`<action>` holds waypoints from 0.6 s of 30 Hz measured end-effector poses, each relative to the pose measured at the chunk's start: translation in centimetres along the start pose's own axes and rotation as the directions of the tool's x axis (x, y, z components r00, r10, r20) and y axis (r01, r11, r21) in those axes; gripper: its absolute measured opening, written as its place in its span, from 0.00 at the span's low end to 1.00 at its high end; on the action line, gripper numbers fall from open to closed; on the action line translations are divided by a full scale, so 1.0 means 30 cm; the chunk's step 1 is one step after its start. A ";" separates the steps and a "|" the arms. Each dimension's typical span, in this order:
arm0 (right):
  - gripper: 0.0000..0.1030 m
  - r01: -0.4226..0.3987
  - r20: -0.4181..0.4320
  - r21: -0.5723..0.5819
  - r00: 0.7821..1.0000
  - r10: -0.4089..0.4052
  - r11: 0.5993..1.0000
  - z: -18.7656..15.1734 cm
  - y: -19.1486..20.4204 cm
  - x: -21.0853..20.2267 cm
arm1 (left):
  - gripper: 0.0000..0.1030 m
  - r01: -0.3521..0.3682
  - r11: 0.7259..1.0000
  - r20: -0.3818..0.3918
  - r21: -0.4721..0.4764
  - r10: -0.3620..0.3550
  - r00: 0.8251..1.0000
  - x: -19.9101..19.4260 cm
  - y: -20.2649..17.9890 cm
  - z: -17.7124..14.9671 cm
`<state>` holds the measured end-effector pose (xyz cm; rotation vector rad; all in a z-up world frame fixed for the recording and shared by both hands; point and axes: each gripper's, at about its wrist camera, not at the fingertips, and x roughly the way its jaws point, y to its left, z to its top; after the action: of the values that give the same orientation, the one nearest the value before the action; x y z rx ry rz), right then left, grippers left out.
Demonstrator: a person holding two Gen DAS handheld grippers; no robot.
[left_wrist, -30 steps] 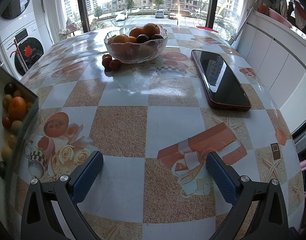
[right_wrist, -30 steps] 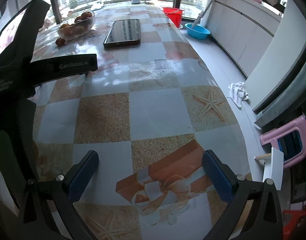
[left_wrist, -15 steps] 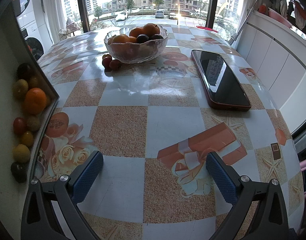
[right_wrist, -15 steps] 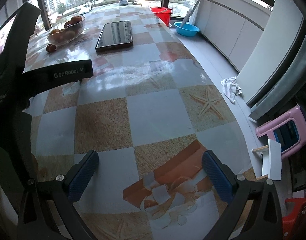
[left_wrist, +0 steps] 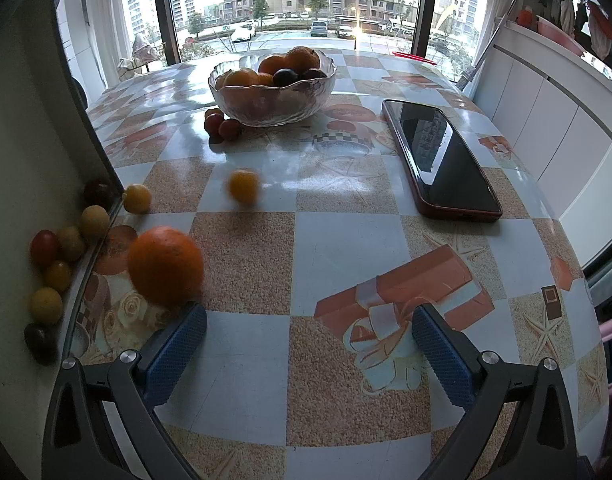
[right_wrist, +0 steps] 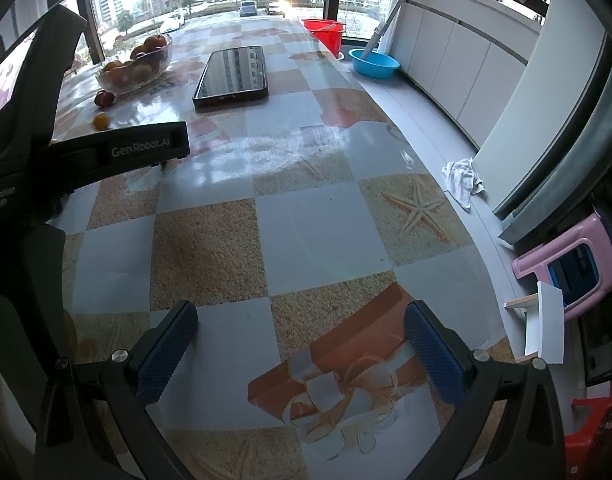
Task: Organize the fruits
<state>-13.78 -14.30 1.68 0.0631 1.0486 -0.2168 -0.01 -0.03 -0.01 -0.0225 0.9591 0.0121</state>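
Blue-padded fingers of the left gripper (left_wrist: 307, 344) stand wide apart and empty over the checked tablecloth (left_wrist: 345, 248); the right gripper (right_wrist: 302, 344) is likewise spread with nothing between its pads. Just beyond the left pad sits a large orange (left_wrist: 166, 266), round, so no long axis or heading matters; I would centre the jaws on its widest girth and close gently. Beside it, a tilted tray (left_wrist: 30, 152) holds small fruits. Farther on, a blurred yellow fruit (left_wrist: 244, 186) looks to be rolling; let it settle first. Farthest, the glass bowl (left_wrist: 272, 98) holds oranges and plums, a phone (left_wrist: 441, 162) to its right
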 end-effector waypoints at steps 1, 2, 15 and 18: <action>1.00 0.000 0.003 -0.001 1.000 0.000 1.000 0.000 0.000 0.000 | 1.00 0.000 1.000 0.000 0.000 0.000 1.000 0.000 0.001 0.000; 1.00 -0.001 0.005 -0.003 1.000 0.001 1.000 0.000 -0.001 -0.001 | 1.00 0.000 1.000 0.000 0.000 0.000 1.000 0.000 0.001 0.000; 1.00 -0.015 0.011 -0.019 1.000 0.015 1.000 -0.001 -0.004 0.003 | 1.00 0.000 1.000 0.000 0.000 0.000 1.000 0.000 0.001 0.000; 1.00 -0.019 0.012 -0.020 1.000 0.019 1.000 -0.003 -0.006 0.003 | 1.00 0.000 1.000 0.000 0.000 0.000 1.000 0.000 0.001 0.000</action>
<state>-13.84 -14.48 1.58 0.0536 1.0372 -0.1892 -0.01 -0.01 0.00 -0.0227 0.9592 0.0120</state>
